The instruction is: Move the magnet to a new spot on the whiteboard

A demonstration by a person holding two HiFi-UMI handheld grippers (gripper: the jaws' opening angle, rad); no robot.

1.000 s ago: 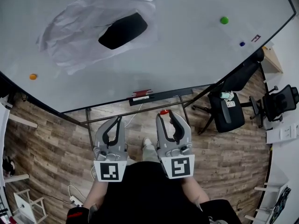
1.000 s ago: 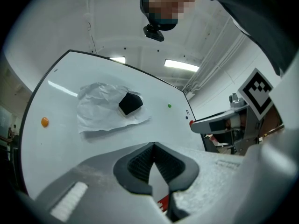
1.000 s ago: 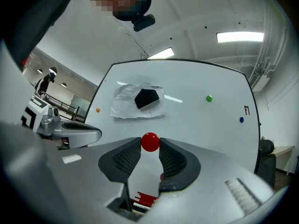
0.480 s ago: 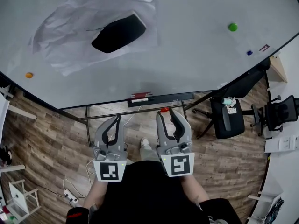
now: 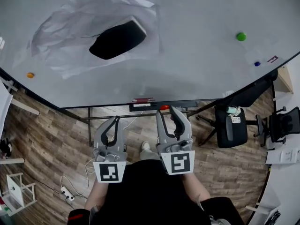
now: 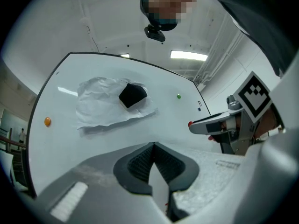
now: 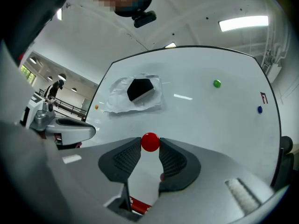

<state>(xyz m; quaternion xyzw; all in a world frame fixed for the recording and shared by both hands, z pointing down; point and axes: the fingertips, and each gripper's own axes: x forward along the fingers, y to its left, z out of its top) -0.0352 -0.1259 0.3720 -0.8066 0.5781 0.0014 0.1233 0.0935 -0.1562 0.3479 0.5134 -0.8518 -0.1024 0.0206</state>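
A small round red magnet [image 7: 150, 142] sits pinched between the tips of my right gripper [image 7: 150, 146], which is shut on it. In the head view that magnet [image 5: 164, 107] shows at the right gripper's tips [image 5: 168, 111], just below the whiteboard's [image 5: 197, 64] lower edge and off its surface. My left gripper [image 5: 114, 122] hangs beside it at the same height, its jaws [image 6: 153, 146] closed tip to tip on nothing. From the left gripper view the red magnet [image 6: 190, 124] shows at the far right.
On the board are a crumpled paper sheet [image 5: 70, 36] under a black eraser [image 5: 117, 39], a green magnet [image 5: 241, 36], a blue magnet [image 5: 257, 63] and an orange magnet [image 5: 30, 75]. A red marker [image 5: 142, 100] lies on the tray. Black office chairs [image 5: 232, 125] stand at the right.
The head view has shifted, so the board now reaches lower and nearer the gripper tips. Both grippers keep their places side by side, the right still on the red magnet.
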